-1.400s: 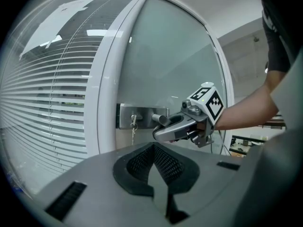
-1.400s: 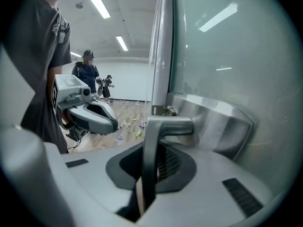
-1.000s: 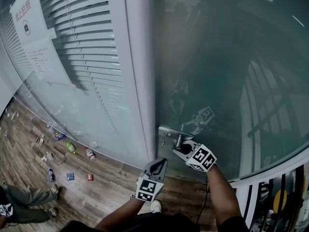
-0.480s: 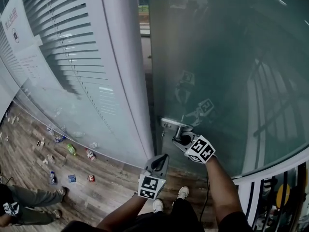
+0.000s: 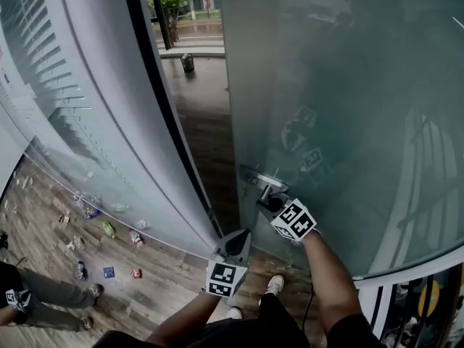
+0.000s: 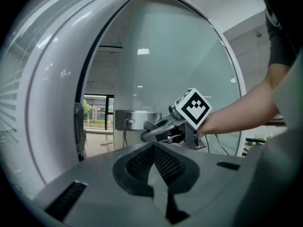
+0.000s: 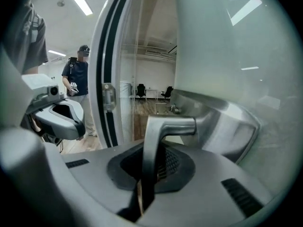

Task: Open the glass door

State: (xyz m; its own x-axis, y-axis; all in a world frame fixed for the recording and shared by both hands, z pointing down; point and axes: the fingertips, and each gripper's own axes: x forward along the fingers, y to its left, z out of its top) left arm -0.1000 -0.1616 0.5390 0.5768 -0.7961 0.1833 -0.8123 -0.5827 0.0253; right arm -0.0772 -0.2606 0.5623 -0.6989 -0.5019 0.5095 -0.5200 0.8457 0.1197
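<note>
The frosted glass door (image 5: 341, 114) stands ajar, with a gap along its left edge. Its metal lever handle (image 5: 262, 185) sits on a steel plate at the door's edge. My right gripper (image 5: 270, 200) holds this lever. In the right gripper view its jaws are closing on the handle (image 7: 154, 141), which runs down between the pads. The left gripper (image 5: 239, 236) hangs lower, in front of the gap and apart from the door, shut on nothing. Seen in the left gripper view, the right gripper (image 6: 158, 132) reaches to the handle plate (image 6: 130, 119).
A white door post (image 5: 109, 122) and a glass wall with blinds stand to the left. Wet pavement (image 5: 206, 122) shows through the gap. Small litter (image 5: 109, 230) lies on the wood floor, a person's legs (image 5: 36, 296) at lower left. Another person (image 7: 78, 79) stands beyond.
The door has swung from shut to ajar, and the gap at its left edge now shows the outside. Both grippers shifted with it, the right one still on the handle.
</note>
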